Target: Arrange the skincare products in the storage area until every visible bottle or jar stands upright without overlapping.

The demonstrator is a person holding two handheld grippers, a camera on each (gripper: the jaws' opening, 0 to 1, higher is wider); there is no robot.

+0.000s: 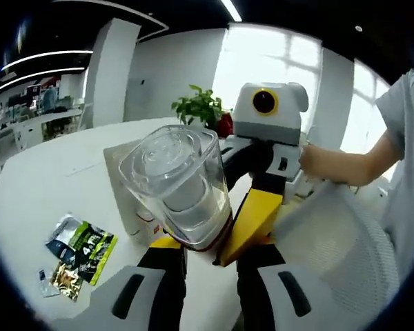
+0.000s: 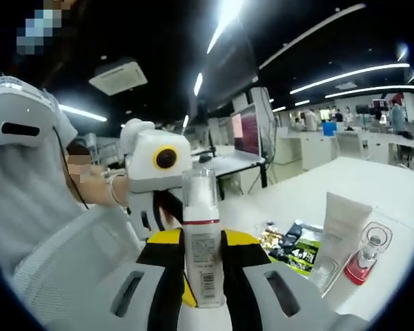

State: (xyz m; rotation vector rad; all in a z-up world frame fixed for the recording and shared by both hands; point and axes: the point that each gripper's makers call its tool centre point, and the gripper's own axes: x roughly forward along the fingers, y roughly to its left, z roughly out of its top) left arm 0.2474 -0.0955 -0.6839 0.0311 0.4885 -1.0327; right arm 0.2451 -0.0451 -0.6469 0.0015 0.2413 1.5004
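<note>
sachets (image 1: 79, 254): flat on the white table (image 1: 48, 186), left of the left gripper (image 1: 193, 238); not skincare, print too small to read.
pump bottle (image 1: 183, 186): clear cap end points at the camera, long axis runs along the left gripper's jaws; red band near its base sits between them.
left jaws: clamped on the pump bottle, yellow pads tight on both sides.
other gripper, left view: right gripper (image 1: 269, 148) comes in just behind and right of the bottle, looks nearly touching; a person's hand (image 1: 324, 162) holds it.
hidden, left view: bottle's lower body and whatever is behind it; white box edge (image 1: 124, 186) partly covered.
right jaws: both grippers seem to hold the same bottle (image 2: 201, 234), upright here, clear cap on top, barcode label facing camera; these jaws sit at its base, cannot tell if they pinch it.
left gripper, right view (image 2: 155, 172): just behind the bottle.
tube (image 2: 341, 227): standing, cap down, on the table (image 2: 393, 186), well right of the jaws.
small clear jar (image 2: 326, 272): at the tube's foot.
red-based bottle (image 2: 364, 258): upright, just beside the tube; contact unclear.
coming move, judged: set the held bottle upright near that group, without overlap.
</note>
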